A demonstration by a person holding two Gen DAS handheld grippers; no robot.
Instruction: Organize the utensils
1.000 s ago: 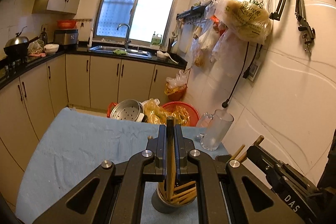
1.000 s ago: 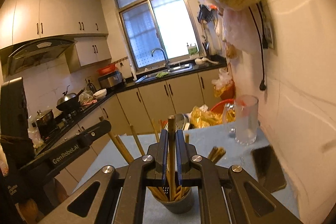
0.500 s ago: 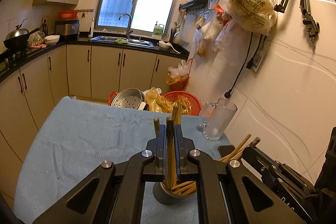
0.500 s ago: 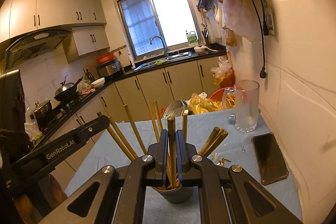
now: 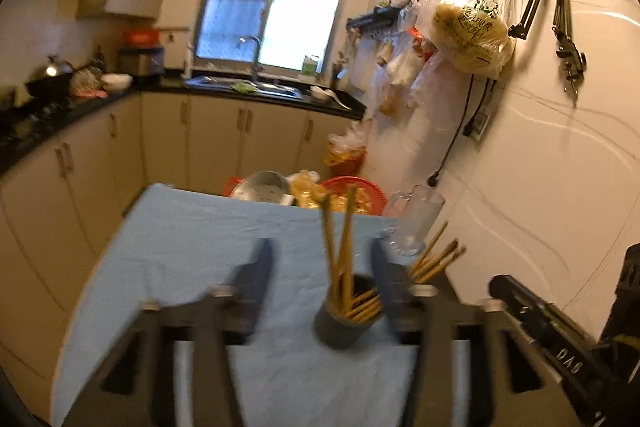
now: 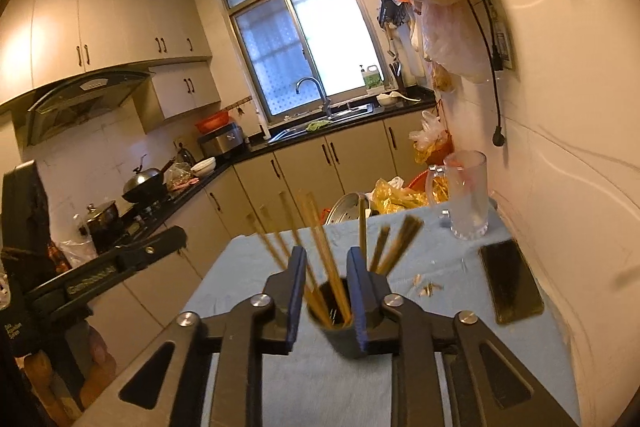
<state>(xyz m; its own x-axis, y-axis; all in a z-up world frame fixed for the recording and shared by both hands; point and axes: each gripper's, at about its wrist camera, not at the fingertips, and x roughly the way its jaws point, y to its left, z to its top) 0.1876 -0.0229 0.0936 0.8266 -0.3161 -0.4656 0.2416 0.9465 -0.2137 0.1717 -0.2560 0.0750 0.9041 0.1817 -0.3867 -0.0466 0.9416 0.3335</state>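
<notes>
Two pairs of black tongs, until a moment ago each pinched on a wooden chopstick, are now opening with nothing gripped, which suggests both sticks have dropped into the dark round holder (image 5: pixel 340 319) on the blue-clothed table (image 5: pixel 180 247). Left tongs (image 5: pixel 320 291) stand wide apart, the holder and its bundle of pale wooden chopsticks (image 5: pixel 340 247) between the blurred arms; right tongs (image 6: pixel 326 291) are parted less, blue pads flanking the sticks without pressing.

Both grippers (image 5: pixel 320 263) (image 6: pixel 326 283) apparently released their chopsticks (image 6: pixel 320 247), jaws opening.
</notes>
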